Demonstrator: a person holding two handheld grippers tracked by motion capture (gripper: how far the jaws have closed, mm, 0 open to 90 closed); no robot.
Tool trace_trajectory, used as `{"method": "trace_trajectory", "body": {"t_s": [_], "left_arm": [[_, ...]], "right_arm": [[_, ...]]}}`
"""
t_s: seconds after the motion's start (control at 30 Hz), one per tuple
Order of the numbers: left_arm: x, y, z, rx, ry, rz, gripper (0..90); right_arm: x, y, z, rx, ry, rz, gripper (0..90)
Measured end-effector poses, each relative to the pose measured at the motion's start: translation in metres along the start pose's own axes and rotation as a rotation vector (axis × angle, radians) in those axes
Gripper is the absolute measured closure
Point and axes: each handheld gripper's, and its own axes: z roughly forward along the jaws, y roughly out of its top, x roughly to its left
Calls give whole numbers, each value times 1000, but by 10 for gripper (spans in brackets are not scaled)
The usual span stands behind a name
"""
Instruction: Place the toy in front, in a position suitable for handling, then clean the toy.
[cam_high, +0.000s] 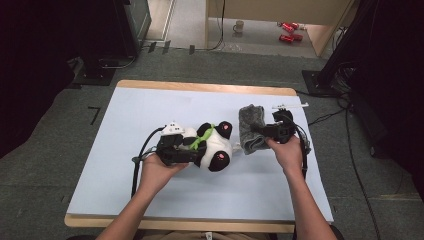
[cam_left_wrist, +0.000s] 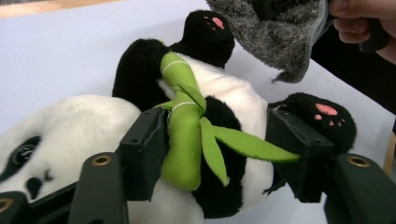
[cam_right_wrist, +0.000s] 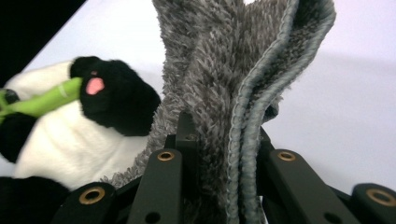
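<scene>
Two grippers are seen over the pale blue table (cam_high: 125, 165) in the high view, one in each of the person's hands. The left gripper (cam_high: 182, 150) is held at the plush panda (cam_high: 215, 147), which lies on its back near the middle of the table with its black feet toward the right. The right gripper (cam_high: 267, 131) is held just right of the panda, and the grey towel (cam_high: 250, 127) is gripped at its near end, with the rest of it stretching away toward the far edge of the table.

From the left gripper view, the panda (cam_left_wrist: 224, 93) is seen lying between the two black fingers (cam_left_wrist: 144, 149). Its belly and the green bamboo sprig (cam_left_wrist: 184, 140) sewn to it sit in the gap. The left finger is seen beside the white fur and the sprig, the right one close against a black foot with a pink pad; the fingers stand released, not pressed into the plush. The towel (cam_left_wrist: 280, 37) hangs at the upper right, beside the other hand.

From the right gripper view, the folded towel (cam_right_wrist: 233, 84) is seen rising from between the fingers (cam_right_wrist: 187, 135), which are clenched on its doubled, stitched edge. The panda (cam_right_wrist: 74, 135) lies to the left, one black foot touching the towel's pile.
</scene>
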Motion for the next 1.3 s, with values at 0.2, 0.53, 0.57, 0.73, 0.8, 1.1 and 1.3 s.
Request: {"method": "trace_trajectory", "body": {"t_s": [0.2,0.53,0.57,0.73,0.8,1.1,1.3], "left_arm": [[10,3,-18,-17,10,0,330],[37,-3,-39,-28,71,10,284],[39,-5,-40,-35,78,15,282],[41,-14,-42,-33,89,17,281],[41,-17,-42,-35,95,31,281],[40,-31,-39,-22,111,30,281],[34,-44,-32,-46,113,67,244]], "right_arm": [[5,4,-5,3,12,-16,748],[19,11,-9,21,28,-52,747],[21,11,-9,25,28,-53,747],[29,16,-14,9,43,-69,745],[34,19,-14,7,54,-78,743],[58,30,-12,16,82,-136,743],[78,43,-13,11,115,-179,743]]}}
